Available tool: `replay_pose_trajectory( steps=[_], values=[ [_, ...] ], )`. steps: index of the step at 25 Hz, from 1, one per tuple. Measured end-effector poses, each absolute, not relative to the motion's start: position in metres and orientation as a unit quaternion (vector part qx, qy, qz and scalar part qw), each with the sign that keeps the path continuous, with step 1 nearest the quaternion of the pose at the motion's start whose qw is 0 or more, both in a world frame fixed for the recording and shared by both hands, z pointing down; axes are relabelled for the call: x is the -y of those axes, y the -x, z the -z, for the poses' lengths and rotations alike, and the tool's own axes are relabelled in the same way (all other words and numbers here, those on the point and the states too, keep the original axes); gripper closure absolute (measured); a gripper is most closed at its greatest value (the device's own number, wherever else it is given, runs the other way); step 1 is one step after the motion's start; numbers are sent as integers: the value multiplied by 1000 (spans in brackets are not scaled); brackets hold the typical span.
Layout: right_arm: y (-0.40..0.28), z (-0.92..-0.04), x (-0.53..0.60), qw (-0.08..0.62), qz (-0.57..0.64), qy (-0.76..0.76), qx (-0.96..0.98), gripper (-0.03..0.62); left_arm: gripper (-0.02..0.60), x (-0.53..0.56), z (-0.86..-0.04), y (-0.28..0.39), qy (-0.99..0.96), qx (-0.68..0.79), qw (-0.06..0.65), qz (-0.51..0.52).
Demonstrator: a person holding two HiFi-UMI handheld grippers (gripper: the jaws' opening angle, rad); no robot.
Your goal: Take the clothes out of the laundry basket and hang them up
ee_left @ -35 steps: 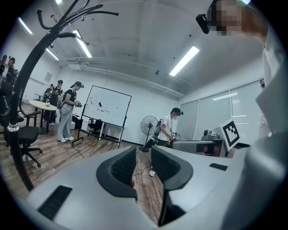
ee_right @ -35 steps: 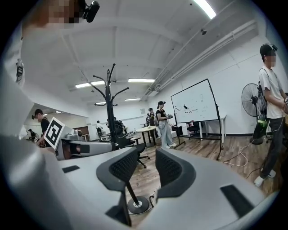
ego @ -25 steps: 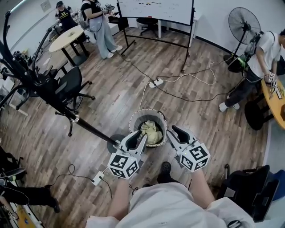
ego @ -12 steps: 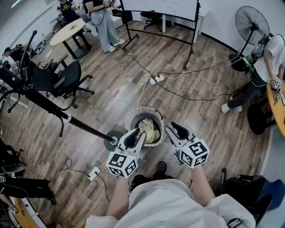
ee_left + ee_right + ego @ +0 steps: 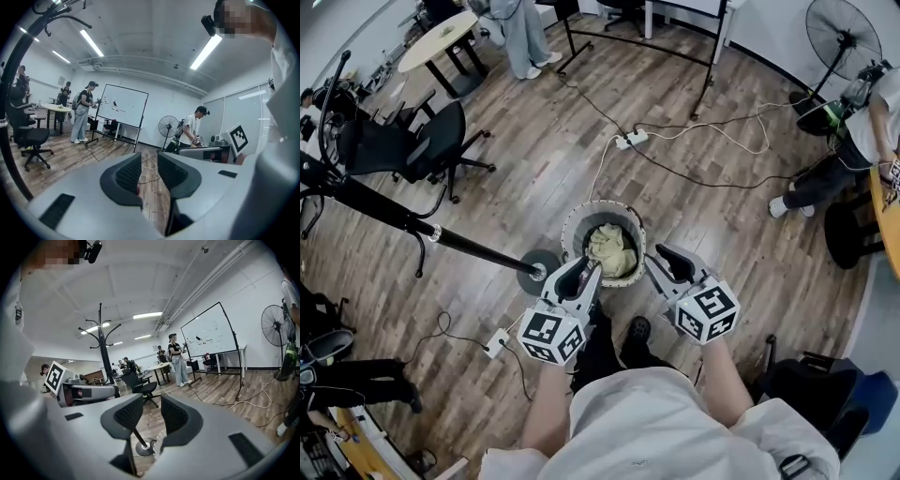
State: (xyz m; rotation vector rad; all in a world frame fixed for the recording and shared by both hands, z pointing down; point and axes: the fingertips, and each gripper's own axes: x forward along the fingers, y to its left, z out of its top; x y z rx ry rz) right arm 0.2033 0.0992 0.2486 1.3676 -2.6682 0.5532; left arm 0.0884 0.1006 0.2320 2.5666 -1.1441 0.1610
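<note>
A round woven laundry basket (image 5: 576, 223) stands on the wood floor just in front of the person's feet. Crumpled pale yellow clothes (image 5: 612, 251) lie inside it. My left gripper (image 5: 577, 275) hovers over the basket's near left rim, and my right gripper (image 5: 667, 262) is beside its near right rim. In the left gripper view the left gripper (image 5: 149, 171) is open with only floor showing between its pads. In the right gripper view the right gripper (image 5: 151, 416) is also open and empty, with the basket's rim (image 5: 158, 442) low between its jaws. Neither gripper touches the clothes.
A black coat rack (image 5: 100, 333) leans in from the left, its round base (image 5: 538, 272) beside the basket. A white power strip (image 5: 498, 344) and cables (image 5: 628, 139) lie on the floor. An office chair (image 5: 441, 145), a fan (image 5: 839, 37) and people stand farther off.
Both grippers have sunk a little and closed in on the basket's near rim. Their jaws stand as wide as before, and the clothes have not moved.
</note>
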Motion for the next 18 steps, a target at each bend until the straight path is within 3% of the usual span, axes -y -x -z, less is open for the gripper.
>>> replay_pose_trajectory(
  steps=[18],
  values=[
    [-154,-293,-38,86,-223,-473,848,470,466,-28,-288,-53,-909,343,219,-91]
  ],
)
